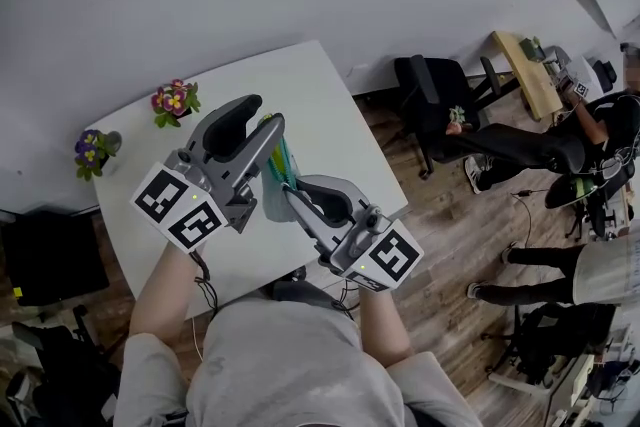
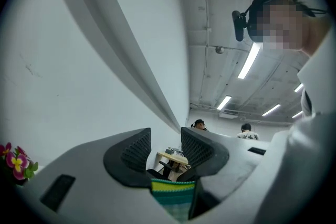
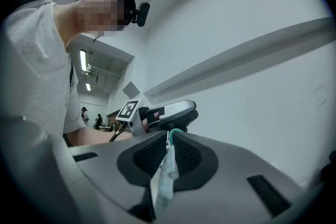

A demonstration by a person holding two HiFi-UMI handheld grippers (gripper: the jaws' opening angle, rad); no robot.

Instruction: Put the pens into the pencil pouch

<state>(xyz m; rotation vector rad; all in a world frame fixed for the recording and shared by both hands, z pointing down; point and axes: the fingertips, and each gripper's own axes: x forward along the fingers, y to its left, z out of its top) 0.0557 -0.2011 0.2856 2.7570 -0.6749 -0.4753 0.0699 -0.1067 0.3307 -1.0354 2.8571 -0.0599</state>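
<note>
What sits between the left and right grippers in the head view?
The green-striped pencil pouch, seen in the head view. The right gripper is shut on its edge; the left gripper is open, pads off it.

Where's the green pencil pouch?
Mid head view, the pencil pouch is over the white table, pinched by the right hand-held gripper, beside the open left hand-held gripper.

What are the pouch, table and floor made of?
Pouch: likely woven fabric, matte, with green-teal stripes and a ribbed texture. Table: smooth white top, matte, probably laminate, though I can't confirm that. Floor: wood or wood-look planks, with grain and seams showing.
</note>
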